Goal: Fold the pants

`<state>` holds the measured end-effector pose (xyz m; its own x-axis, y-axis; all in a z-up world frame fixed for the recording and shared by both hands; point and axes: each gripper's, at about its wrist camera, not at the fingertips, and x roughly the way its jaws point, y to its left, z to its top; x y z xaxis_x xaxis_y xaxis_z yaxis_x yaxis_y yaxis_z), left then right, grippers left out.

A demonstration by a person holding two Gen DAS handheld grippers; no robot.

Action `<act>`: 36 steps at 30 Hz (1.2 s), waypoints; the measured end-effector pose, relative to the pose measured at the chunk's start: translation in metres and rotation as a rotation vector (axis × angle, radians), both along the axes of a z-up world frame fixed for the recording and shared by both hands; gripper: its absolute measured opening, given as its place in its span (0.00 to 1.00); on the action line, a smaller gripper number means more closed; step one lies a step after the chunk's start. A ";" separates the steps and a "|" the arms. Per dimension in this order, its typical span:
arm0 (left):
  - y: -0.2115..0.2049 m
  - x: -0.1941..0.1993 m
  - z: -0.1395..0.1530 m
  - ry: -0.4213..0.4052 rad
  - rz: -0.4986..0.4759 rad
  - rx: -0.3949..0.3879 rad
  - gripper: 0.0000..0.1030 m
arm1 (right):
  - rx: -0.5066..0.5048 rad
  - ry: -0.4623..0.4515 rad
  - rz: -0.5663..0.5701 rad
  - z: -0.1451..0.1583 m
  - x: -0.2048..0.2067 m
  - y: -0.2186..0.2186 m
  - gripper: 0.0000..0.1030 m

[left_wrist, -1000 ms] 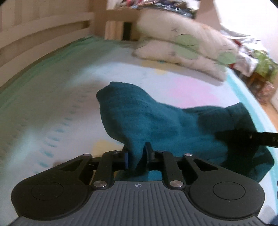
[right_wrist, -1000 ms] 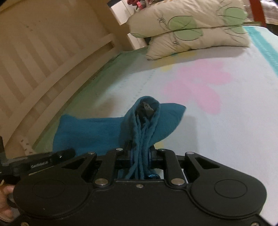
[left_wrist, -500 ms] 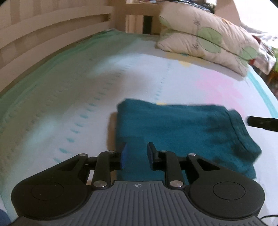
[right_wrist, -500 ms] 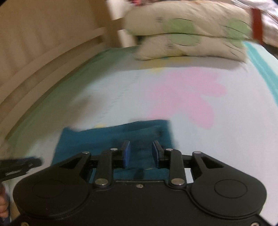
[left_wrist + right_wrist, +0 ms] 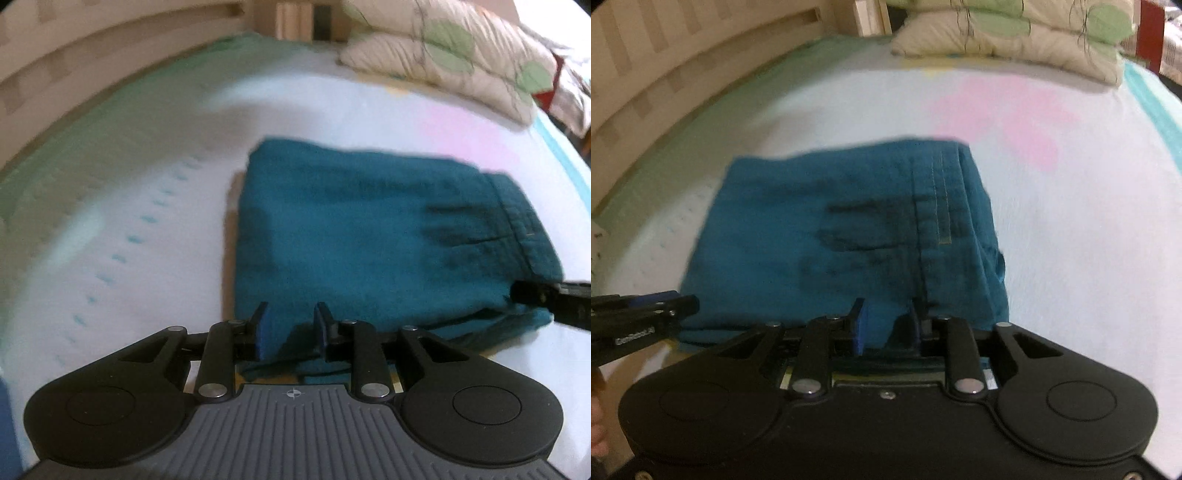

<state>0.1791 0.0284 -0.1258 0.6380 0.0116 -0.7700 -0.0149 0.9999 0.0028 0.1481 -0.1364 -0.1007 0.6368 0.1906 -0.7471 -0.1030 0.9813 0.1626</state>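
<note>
We see the teal pants (image 5: 369, 229) lying folded flat just ahead of both grippers. The left gripper (image 5: 290, 326) and right gripper (image 5: 886, 325) gape, holding nothing, the right having just narrowed slightly. Soft, light cloth; we would pinch its near edge.

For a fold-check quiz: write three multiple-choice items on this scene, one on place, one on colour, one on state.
1. Where do the folded pants lie?
A. on the bed sheet
B. on the pillows
C. on a chair

2. What colour are the pants?
A. pink
B. teal
C. grey

3. How does the left gripper stand?
A. clamped on a lifted bunch of cloth
B. open over the near edge
C. shut on a pillow

Answers:
1 A, they lie flat on the sheet, short of the pillows.
2 B, the cloth is teal in both views.
3 B, a gap shows between its pads.
</note>
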 end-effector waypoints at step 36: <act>-0.026 -0.151 0.060 -0.036 0.079 0.089 0.25 | -0.112 -0.090 -0.078 0.070 -0.149 0.021 0.57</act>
<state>0.0277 0.0020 -0.0662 0.6593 0.1297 -0.7406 -0.0950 0.9915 0.0891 -0.0005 -0.1155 -0.0311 0.7120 0.0566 -0.6999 -0.0353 0.9984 0.0447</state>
